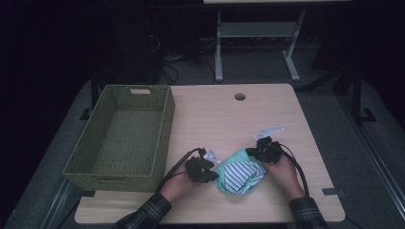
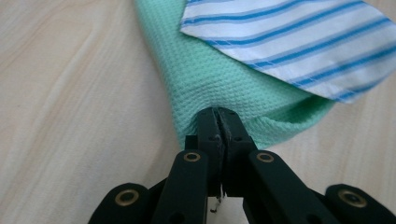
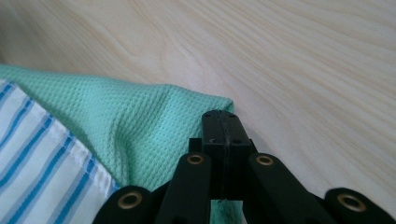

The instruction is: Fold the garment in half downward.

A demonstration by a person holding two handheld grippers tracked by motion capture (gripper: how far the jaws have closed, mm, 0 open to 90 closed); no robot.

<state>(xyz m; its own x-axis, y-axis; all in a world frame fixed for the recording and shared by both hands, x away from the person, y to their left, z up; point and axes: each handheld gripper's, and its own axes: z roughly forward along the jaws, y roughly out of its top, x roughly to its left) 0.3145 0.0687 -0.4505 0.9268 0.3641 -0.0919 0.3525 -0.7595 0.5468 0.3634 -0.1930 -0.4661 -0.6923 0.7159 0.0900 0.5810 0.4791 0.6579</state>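
Two claws, left claw and right claw, each clench one green cloth; one striped cloth apparently on it.

Waffle-textured green cloth is lying under smooth striped fabric on a matt pale wood-grain table, beside a woven basket.

Overhead forward-down; tool views close on cloth.

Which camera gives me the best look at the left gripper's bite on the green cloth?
The left gripper view: the left gripper jaws pinch the green cloth edge. The high view shows it small and dark; the right gripper view shows another corner.
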